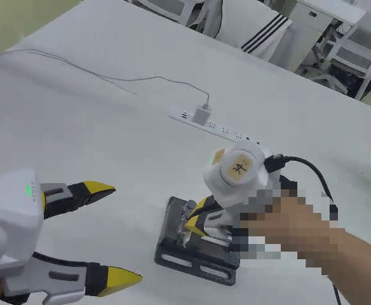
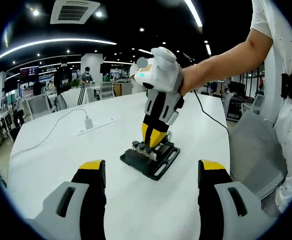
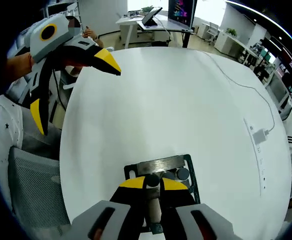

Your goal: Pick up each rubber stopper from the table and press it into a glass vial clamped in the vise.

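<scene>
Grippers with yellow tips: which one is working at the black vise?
The right gripper, pointing down with its tips closed around a stopper in the vise. The left gripper hangs wide open above the table, apart from the vise.

The left gripper [image 1: 112, 232] sits at 8 o'clock in the head view, level, its yellow-tipped jaws spread wide and pointing toward 3 o'clock. In its own view the left gripper's jaws rise from 6 o'clock, far apart with nothing between them. The right gripper [image 1: 198, 222] stands at about 5 o'clock in the head view, tipped steeply downward, gripped by the right hand [image 1: 293, 225]; the bare right forearm [image 1: 357, 267] comes in from 4 o'clock. In the left gripper view that forearm reaches in from 2 o'clock. The right gripper view shows its jaws drawn close on a dark rubber stopper [image 3: 152, 181].
</scene>
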`<state>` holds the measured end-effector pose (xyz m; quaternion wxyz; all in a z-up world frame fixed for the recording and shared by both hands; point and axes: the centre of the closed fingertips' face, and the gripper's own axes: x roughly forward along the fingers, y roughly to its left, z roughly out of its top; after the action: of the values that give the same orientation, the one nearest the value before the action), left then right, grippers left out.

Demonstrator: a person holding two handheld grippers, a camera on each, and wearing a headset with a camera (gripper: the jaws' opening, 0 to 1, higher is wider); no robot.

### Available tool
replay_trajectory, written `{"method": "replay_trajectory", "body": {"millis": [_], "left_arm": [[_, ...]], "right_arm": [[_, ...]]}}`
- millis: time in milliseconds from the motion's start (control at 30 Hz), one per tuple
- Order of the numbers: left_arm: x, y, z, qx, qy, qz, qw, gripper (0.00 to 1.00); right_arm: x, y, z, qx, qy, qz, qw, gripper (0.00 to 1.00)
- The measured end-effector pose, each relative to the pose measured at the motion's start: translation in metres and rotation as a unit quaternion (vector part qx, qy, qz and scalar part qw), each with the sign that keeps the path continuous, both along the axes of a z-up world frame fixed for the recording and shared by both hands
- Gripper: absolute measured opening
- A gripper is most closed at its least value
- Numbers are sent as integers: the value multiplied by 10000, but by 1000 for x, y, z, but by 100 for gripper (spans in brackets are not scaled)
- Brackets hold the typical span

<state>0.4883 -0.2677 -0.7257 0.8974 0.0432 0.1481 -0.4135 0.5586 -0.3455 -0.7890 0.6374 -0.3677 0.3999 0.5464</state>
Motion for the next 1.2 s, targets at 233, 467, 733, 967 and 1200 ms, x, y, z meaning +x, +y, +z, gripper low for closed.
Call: {"method": "replay_trajectory", "body": {"millis": [233, 467, 733, 967, 1200], "left_arm": [[-2, -1, 6, 67, -22, 35, 10000, 77], [-3, -4, 9, 194, -17, -104, 9998, 81], [0, -5, 10, 199, -8, -136, 9997, 87], [0, -8, 4, 235, 95, -202, 9995, 92], [1, -10, -6, 350, 200, -220, 9989, 97]], "right_arm": [[-3, -11, 20, 491, -52, -327, 9982, 13], [-5, -37, 38, 1018, -153, -823, 9913, 20], [-17, -72, 43, 1440, -233, -1313, 9806, 33], [-29, -94, 36, 1893, -153, -1700, 9670, 47], [-37, -117, 23, 2206, -185, -1951, 9555, 59]]}}
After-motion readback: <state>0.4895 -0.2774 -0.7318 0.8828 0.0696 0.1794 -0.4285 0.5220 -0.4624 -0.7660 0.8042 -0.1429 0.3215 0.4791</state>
